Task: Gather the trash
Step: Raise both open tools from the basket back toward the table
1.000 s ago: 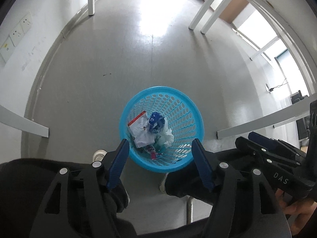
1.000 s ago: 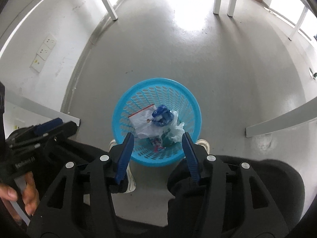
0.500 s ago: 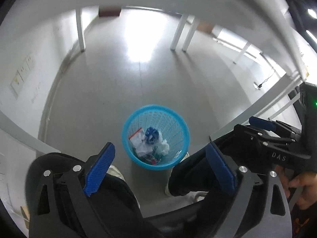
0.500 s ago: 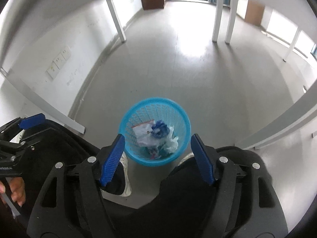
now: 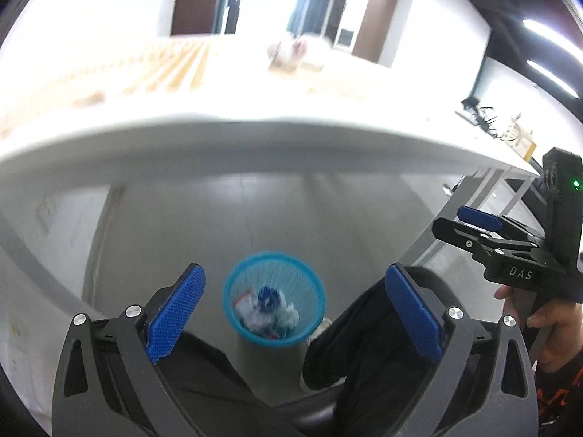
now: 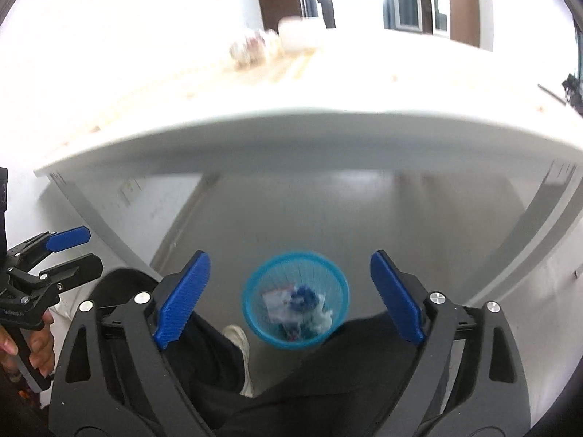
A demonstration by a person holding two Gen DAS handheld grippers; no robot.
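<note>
The left wrist view looks down at a blue mesh wastebasket point(image 5: 274, 298) that stands on the grey floor point(image 5: 255, 218), below the near edge of a white table point(image 5: 255, 145). Inside the wastebasket lies the trash point(image 5: 267, 309): crumpled white paper or plastic, a dark blue crumpled piece on top, and a small flat packet with a red strip at its left side. The picture is blurred, so finer details of the trash cannot be told. The left gripper point(image 5: 295, 317) has its jaws spread wide; they have just been opening, and nothing is between the blue pads. The wastebasket shows in the gap between the pads but lies far below them, not touched. On both sides of the wastebasket are the person's legs in dark trousers point(image 5: 364, 335), and a light shoe point(image 5: 320, 327) is just beside its right rim.

In the right wrist view the right gripper point(image 6: 289, 298) also stands wide open, its jaws have just been opening too, and it holds nothing. The same wastebasket point(image 6: 296, 298) is seen between its pads, well below. On the far part of the table top rests a blurred light-coloured bundle point(image 6: 255, 51), which I cannot identify.
</note>
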